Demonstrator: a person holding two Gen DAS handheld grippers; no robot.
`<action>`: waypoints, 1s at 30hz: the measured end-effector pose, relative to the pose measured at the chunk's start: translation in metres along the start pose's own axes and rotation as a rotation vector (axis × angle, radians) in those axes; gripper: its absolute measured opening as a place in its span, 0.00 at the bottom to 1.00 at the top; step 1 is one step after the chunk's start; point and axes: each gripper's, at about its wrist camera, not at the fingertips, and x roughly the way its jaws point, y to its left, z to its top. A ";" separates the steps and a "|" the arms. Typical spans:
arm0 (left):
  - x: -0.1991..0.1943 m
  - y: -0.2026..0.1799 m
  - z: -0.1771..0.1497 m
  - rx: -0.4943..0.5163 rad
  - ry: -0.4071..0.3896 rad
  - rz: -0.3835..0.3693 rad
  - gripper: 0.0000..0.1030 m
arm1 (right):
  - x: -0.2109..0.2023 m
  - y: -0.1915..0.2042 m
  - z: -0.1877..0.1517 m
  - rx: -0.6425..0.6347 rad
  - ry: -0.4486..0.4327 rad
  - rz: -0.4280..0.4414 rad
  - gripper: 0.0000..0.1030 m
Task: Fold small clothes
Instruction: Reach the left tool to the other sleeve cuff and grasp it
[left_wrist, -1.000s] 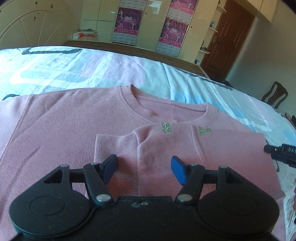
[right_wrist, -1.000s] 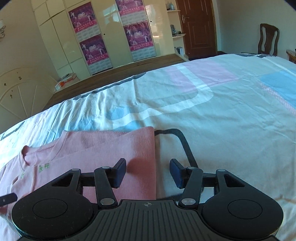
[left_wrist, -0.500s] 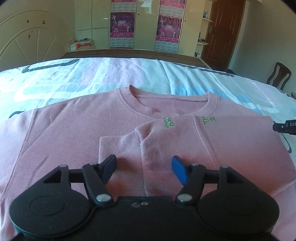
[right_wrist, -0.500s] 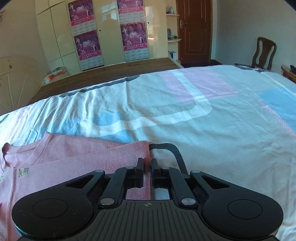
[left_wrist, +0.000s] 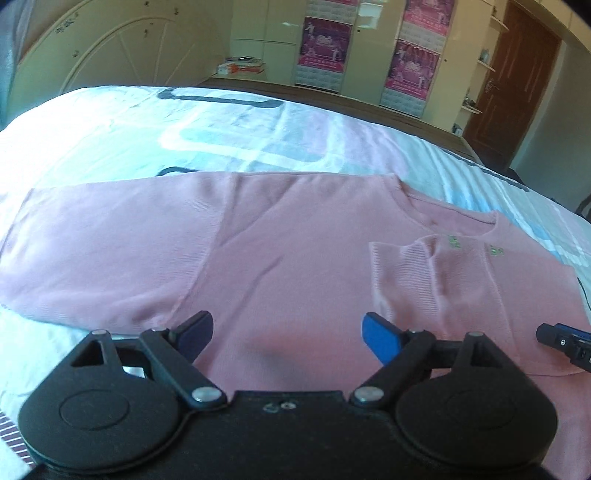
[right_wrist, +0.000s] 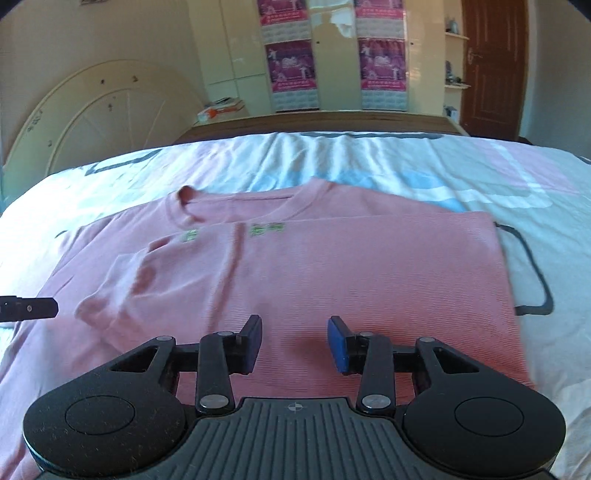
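Pink sweater (left_wrist: 295, 258), one, under two grippers, left (left_wrist: 287, 336) and right (right_wrist: 294, 343), jaws just spread, empty.

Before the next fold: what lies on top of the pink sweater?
On the pink sweater, its own folded-over sleeve and side panel. No other object shows. What they cover beneath is hidden.

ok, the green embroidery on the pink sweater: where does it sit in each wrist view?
Left wrist view: the green embroidery sits right of centre at mid-height, just below the neckline of the pink sweater.
Right wrist view: the embroidery sits just left of centre, above the middle, again under the collar.
Shared landmark: the purple wall posters on the far cupboards.
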 end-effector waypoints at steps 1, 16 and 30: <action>-0.004 0.015 -0.001 -0.023 0.003 0.018 0.85 | 0.002 0.013 0.000 -0.016 0.001 0.018 0.38; -0.040 0.224 -0.010 -0.389 -0.015 0.179 0.81 | 0.051 0.155 0.007 -0.113 0.025 0.149 0.38; -0.009 0.335 0.014 -0.603 -0.146 0.184 0.66 | 0.081 0.195 0.008 -0.118 0.055 0.109 0.38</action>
